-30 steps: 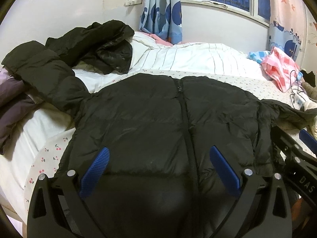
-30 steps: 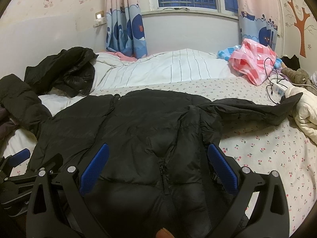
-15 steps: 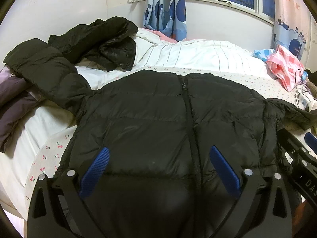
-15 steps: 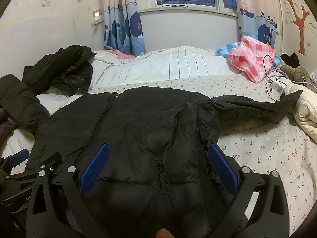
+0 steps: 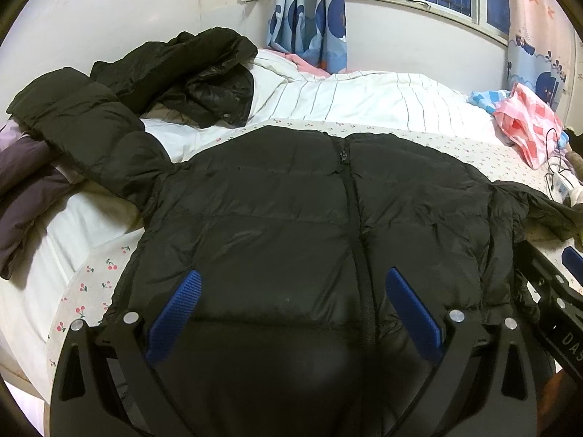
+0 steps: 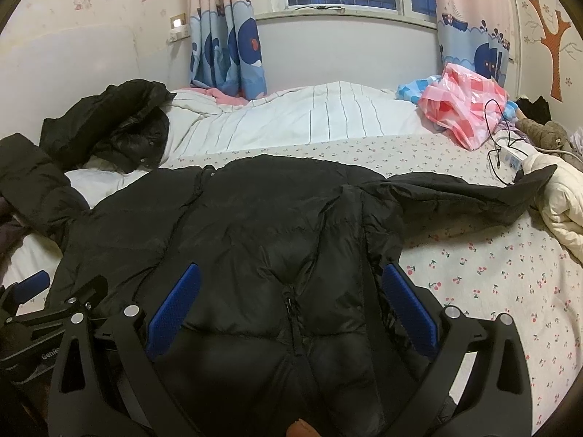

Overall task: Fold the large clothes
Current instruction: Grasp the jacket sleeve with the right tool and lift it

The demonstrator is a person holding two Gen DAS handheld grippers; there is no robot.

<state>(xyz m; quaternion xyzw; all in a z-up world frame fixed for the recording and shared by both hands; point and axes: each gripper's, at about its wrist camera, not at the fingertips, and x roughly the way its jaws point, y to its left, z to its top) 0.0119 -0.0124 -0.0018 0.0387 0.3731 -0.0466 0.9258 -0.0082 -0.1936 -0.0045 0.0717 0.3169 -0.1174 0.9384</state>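
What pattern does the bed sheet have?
Small red cherries on white bed sheet, clearest in the right wrist view.

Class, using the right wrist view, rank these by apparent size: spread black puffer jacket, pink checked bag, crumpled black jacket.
1. spread black puffer jacket, though it lies nearest the camera
2. crumpled black jacket
3. pink checked bag

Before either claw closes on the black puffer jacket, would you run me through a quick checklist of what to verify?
1. Left claw open: ok.
2. Right claw open: ok.
3. Black puffer jacket spread front up, zipper closed: ok.
4. Right sleeve laid flat: ok.
5. Left sleeve clear: not ok, draped over the piled clothes.
6. Hem under the claws: cannot tell.
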